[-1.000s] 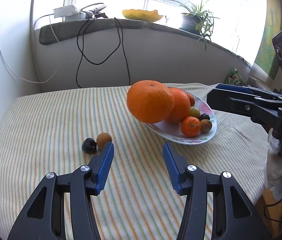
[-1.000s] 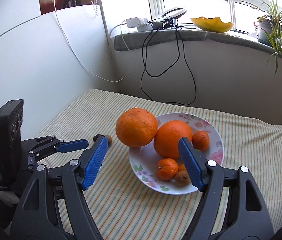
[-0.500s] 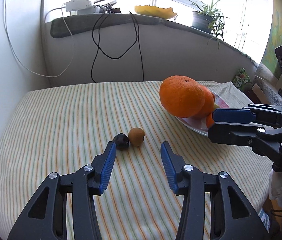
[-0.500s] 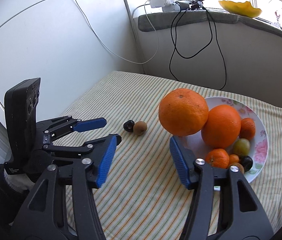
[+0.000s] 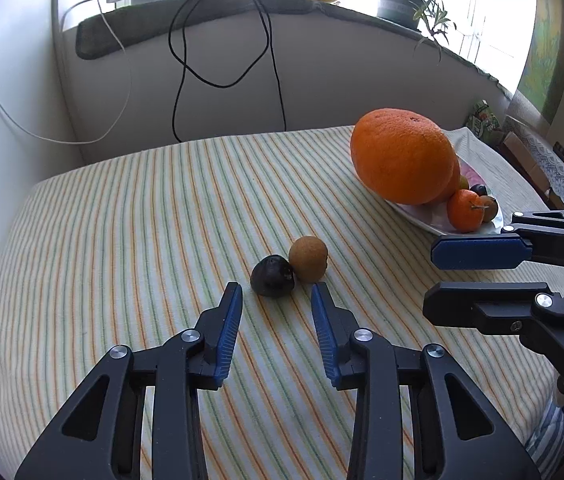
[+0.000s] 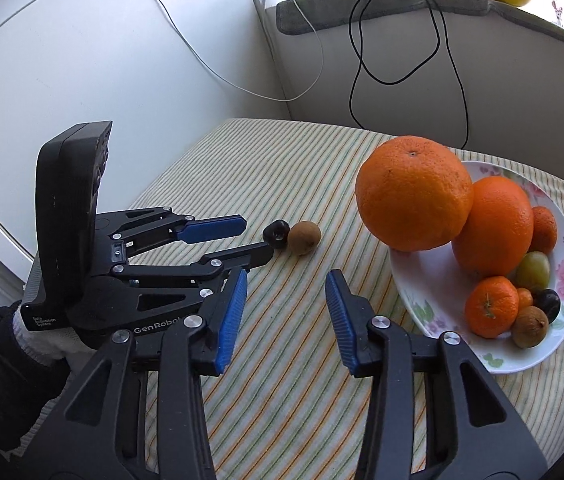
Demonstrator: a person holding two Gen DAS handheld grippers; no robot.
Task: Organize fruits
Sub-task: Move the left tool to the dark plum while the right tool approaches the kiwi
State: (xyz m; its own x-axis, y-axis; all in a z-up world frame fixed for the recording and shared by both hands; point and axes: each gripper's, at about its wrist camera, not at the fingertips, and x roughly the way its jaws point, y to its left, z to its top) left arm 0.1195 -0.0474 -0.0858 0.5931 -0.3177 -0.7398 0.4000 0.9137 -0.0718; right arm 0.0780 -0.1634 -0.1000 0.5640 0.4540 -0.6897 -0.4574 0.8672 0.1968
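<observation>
Striped cloth (image 5: 122, 240) covers the table under both grippers, with a windowsill and dangling cables behind. Nearest, the left gripper (image 5: 278, 300) has just been narrowing its jaws; they stand a little apart with nothing between them, the pads touching no fruit. Just ahead of its fingertips lies a dark plum (image 5: 272, 276), and touching that on the far right side, a small brown fruit (image 5: 308, 253). To the right, the right gripper (image 6: 286, 280) has likewise been closing and holds nothing, its jaws apart over bare cloth. Farther off to the right sits the flowered plate (image 6: 561, 344), heaped with a large orange (image 6: 413, 196) and smaller fruits.

The step in hand looks like the approach to the two stray fruits. Next, the left gripper probably needs to advance until the plum sits between its pads, then close gently so the round fruit does not roll off or nudge its neighbour.
</observation>
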